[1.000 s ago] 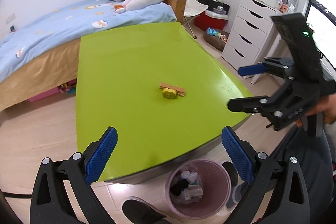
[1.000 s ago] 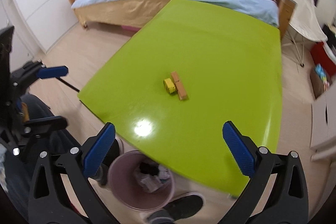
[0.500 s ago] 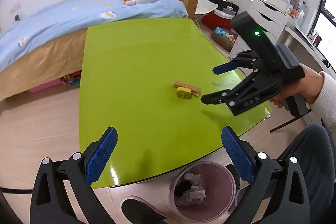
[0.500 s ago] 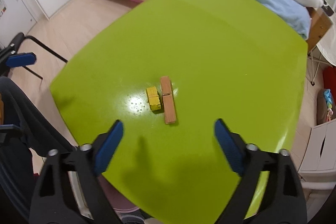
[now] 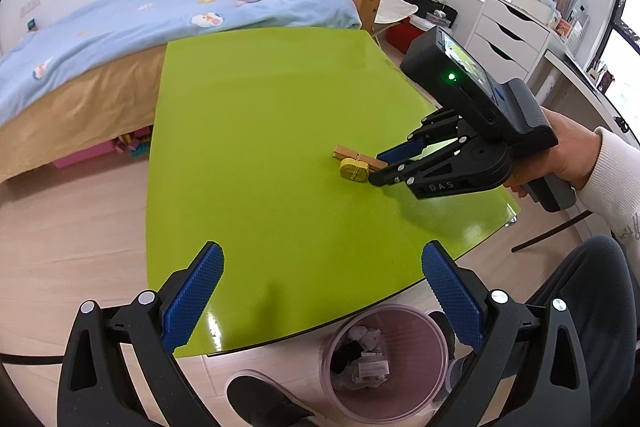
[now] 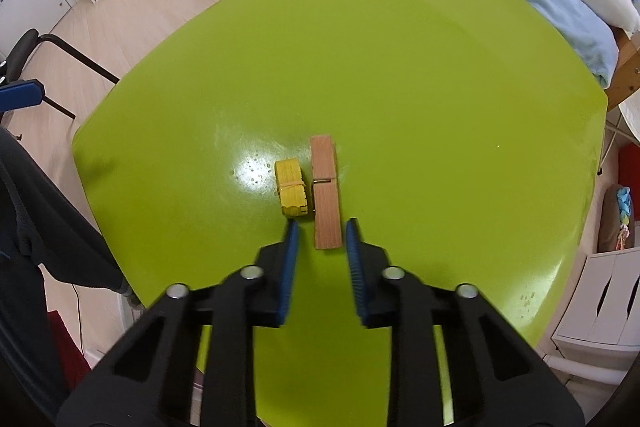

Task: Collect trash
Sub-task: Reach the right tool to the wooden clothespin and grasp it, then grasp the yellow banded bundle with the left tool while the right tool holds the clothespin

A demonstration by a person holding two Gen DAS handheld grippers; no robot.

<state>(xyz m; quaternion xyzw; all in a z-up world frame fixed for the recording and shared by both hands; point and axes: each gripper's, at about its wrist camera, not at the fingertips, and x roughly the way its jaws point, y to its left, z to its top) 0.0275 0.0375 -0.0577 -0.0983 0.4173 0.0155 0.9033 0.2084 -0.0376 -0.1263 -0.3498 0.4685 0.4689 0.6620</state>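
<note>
Green table (image 6: 400, 67); right claw (image 6: 319, 231) tilted down, closing around wooden clothespin (image 6: 325, 187).

From my seat the green table (image 6: 400, 47) reads as a smooth, glossy top that throws back a bright glare patch just beside the yellow bundle (image 6: 292, 189), a matt ribbed strip that looks like rubber or tape, and next to that on the table lies the wooden clothespin (image 6: 325, 187), bare grooved wood with a small metal spring. My right gripper (image 6: 319, 239) over the table is matt black plastic with shiny metal pins and rough, knurled blue pads (image 6: 290, 251). Below the table's near edge I see a translucent pink plastic bin (image 5: 386, 355) holding crumpled paper, and beyond its far edge a soft blue cloth bedspread (image 5: 140, 23).
</note>
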